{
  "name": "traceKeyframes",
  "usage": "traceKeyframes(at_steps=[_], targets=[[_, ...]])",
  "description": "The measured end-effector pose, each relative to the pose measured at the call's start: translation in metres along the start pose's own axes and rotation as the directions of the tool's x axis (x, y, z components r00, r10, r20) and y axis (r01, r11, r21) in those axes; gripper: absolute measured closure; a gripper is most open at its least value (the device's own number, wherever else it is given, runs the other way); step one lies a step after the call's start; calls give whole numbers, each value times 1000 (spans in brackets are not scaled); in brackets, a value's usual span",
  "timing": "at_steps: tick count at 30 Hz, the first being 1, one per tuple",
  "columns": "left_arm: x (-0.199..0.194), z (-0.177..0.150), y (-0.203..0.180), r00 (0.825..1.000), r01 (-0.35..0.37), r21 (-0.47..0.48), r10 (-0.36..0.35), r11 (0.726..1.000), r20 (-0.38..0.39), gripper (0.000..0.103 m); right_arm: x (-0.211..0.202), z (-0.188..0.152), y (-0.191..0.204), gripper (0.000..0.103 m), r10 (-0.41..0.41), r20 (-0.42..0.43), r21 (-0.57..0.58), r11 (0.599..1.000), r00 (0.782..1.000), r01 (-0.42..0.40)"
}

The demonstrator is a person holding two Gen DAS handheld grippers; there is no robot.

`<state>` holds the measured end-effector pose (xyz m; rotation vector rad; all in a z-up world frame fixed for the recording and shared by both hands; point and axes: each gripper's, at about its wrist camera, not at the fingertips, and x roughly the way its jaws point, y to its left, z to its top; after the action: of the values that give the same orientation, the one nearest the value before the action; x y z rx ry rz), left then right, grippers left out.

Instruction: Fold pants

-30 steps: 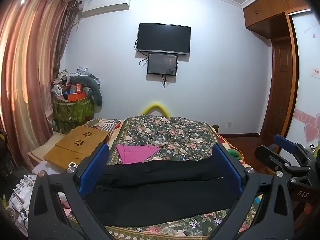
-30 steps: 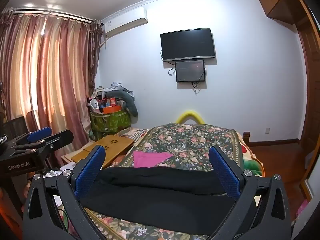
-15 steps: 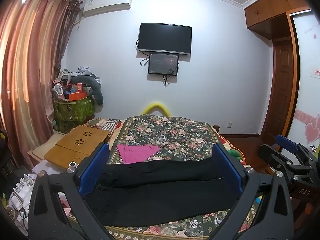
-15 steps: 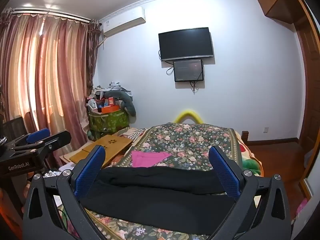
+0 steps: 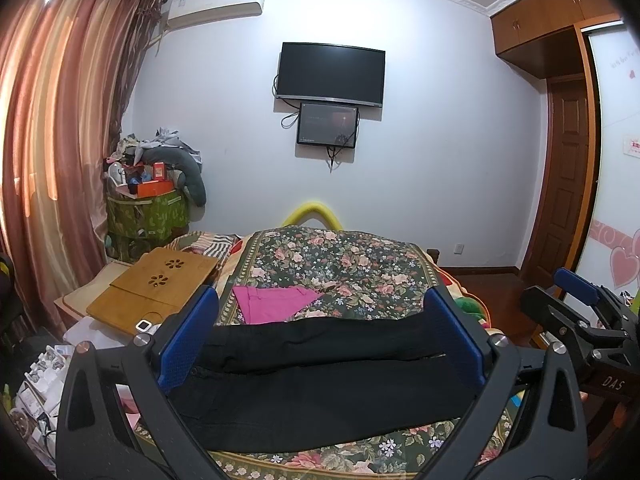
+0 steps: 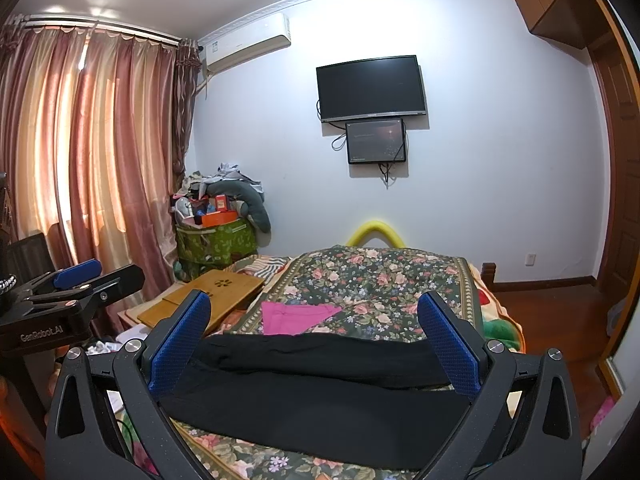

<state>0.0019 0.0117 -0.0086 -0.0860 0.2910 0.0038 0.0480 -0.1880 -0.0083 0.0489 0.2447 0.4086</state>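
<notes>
We see black pants [image 5: 320, 392] lying flat across the near end of the floral bed [image 5: 340, 264], a pink cloth [image 5: 276, 304] just behind them. Left gripper [image 5: 320, 344] and right gripper [image 6: 316, 344] hover above, both spread wide and empty.

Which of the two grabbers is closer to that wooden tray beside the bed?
Left. The left gripper hovers at the bed's near edge, on the wooden tray's side; the right gripper hovers farther right, toward the door.
</notes>
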Motion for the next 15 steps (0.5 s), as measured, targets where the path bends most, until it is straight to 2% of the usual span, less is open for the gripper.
traceKeyframes(at_steps=[15], targets=[[4,3,0,1000,-4,-2,4,1000,0,0,3,-2,-5,0,-5,2,-5,1000,1000,5]])
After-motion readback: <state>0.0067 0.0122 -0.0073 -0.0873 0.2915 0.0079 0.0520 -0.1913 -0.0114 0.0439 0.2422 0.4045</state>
